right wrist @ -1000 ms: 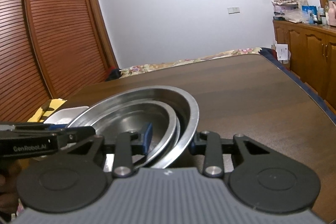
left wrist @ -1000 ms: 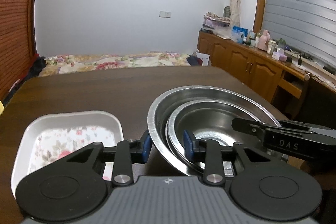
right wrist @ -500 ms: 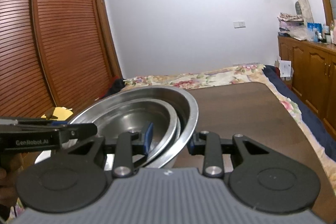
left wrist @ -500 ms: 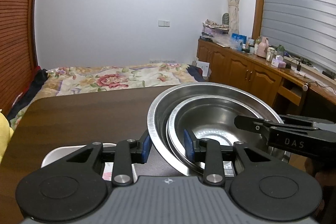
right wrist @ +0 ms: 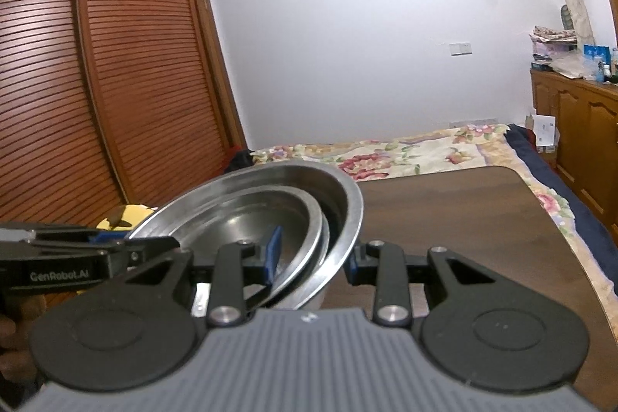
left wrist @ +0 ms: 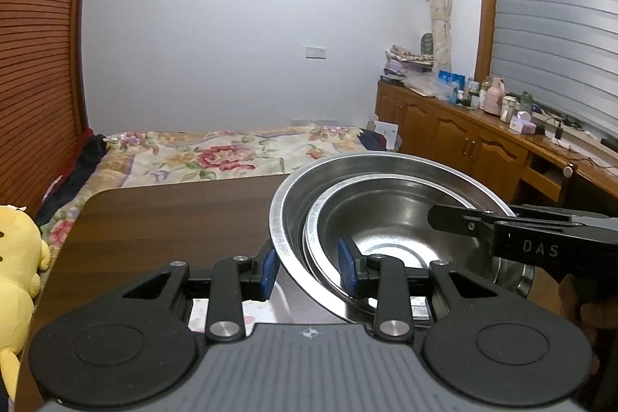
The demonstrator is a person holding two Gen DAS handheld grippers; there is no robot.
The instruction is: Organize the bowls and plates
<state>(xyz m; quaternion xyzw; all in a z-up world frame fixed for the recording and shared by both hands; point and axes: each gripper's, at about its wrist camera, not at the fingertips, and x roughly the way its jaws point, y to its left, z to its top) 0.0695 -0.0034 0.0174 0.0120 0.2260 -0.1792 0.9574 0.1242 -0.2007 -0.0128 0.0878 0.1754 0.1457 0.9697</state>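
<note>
Dim, even indoor light with a cool cast on the white wall (left wrist: 201, 37), soft glare inside the nested steel bowls (left wrist: 390, 219), strong fisheye bending of the wardrobe (right wrist: 96, 72) beside that wall, dark vignetted corners, sharp focus throughout

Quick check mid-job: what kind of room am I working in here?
Most likely a bedroom at home: a bed with a floral cover lies beyond the dark wooden table, beside a louvred wardrobe and cluttered wooden cabinets.
</note>
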